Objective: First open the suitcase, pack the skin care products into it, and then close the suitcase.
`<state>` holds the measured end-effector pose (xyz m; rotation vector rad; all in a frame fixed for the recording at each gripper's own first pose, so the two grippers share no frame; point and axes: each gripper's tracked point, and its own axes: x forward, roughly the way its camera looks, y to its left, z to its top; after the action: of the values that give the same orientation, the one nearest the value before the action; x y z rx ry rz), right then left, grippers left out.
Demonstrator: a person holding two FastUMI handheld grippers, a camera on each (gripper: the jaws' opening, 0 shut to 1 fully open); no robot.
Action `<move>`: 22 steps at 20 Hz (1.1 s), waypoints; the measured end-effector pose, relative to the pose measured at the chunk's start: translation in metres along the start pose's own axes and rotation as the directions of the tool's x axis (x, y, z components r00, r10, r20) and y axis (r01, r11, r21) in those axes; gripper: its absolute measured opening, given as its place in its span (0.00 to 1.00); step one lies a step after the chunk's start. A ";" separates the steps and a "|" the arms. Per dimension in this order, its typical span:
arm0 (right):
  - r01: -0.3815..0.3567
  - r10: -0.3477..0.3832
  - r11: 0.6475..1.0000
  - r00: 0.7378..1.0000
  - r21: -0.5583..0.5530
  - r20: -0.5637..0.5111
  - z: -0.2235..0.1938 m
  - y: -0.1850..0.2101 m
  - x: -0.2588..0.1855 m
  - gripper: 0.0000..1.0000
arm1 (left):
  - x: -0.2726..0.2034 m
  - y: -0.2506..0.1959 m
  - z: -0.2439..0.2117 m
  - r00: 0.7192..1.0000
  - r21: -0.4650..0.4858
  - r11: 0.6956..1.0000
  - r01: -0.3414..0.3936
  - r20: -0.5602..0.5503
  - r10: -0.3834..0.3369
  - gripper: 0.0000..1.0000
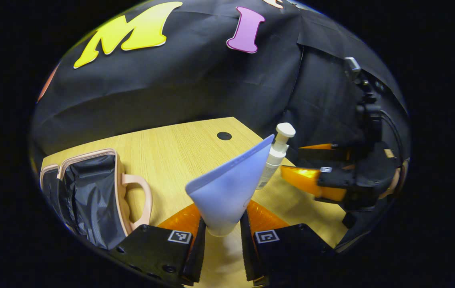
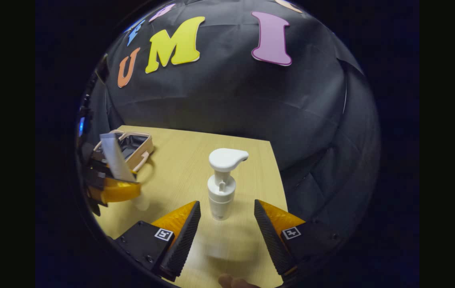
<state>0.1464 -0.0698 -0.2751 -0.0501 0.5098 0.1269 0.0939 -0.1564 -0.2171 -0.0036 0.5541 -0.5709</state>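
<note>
My left gripper [image 1: 222, 230] is shut on a pale blue tube [image 1: 231, 188], held cap-down just above the wooden table [image 1: 179, 152]. The open pink suitcase [image 1: 91, 192] with dark lining lies to its left. A white pump bottle [image 2: 222, 188] stands upright on the table. My right gripper [image 2: 227, 222] is open, with its fingers on either side of the bottle's base and short of it. In the right gripper view the left gripper [image 2: 111, 188] holds the tube [image 2: 114, 158] in front of the suitcase [image 2: 131, 146]. The left gripper view shows the pump bottle [image 1: 277, 158] behind the tube and the right gripper [image 1: 311, 172] beside it.
The table has a round dark hole [image 1: 224, 136] near its far edge. Black cloth wall closes off the back and right side. A fingertip [image 2: 233, 282] shows at the bottom of the right gripper view.
</note>
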 end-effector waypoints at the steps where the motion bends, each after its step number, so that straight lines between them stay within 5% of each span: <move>1: 0.004 -0.004 1.000 1.000 -0.011 -0.001 0.000 0.001 0.009 0.80 | -0.012 0.001 -0.002 1.000 -0.012 1.000 -0.015 -0.003 0.015 0.44; 6: 0.015 -0.015 1.000 1.000 -0.009 -0.008 -0.009 0.006 0.048 0.80 | -0.075 0.014 -0.021 0.991 -0.100 0.986 -0.134 -0.021 0.132 0.43; 9: 0.022 -0.022 0.999 1.000 0.027 -0.010 -0.013 0.009 0.054 0.68 | -0.113 0.035 -0.035 0.972 -0.069 0.970 -0.234 -0.018 0.233 0.43; 14: 0.059 -0.059 0.998 0.998 0.030 -0.030 -0.017 0.007 0.058 0.53 | -0.152 0.041 -0.045 0.969 -0.132 0.960 -0.248 -0.029 0.246 0.43; 22: 0.039 -0.037 0.998 0.998 0.055 -0.046 -0.018 0.060 -0.012 0.48 | -0.174 0.143 -0.049 0.931 -0.194 0.911 -0.364 -0.049 0.362 0.43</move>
<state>0.1193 -0.0129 -0.2855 -0.0078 0.5565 0.0743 0.0210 0.0608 -0.1948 -0.0861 0.6050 -0.1495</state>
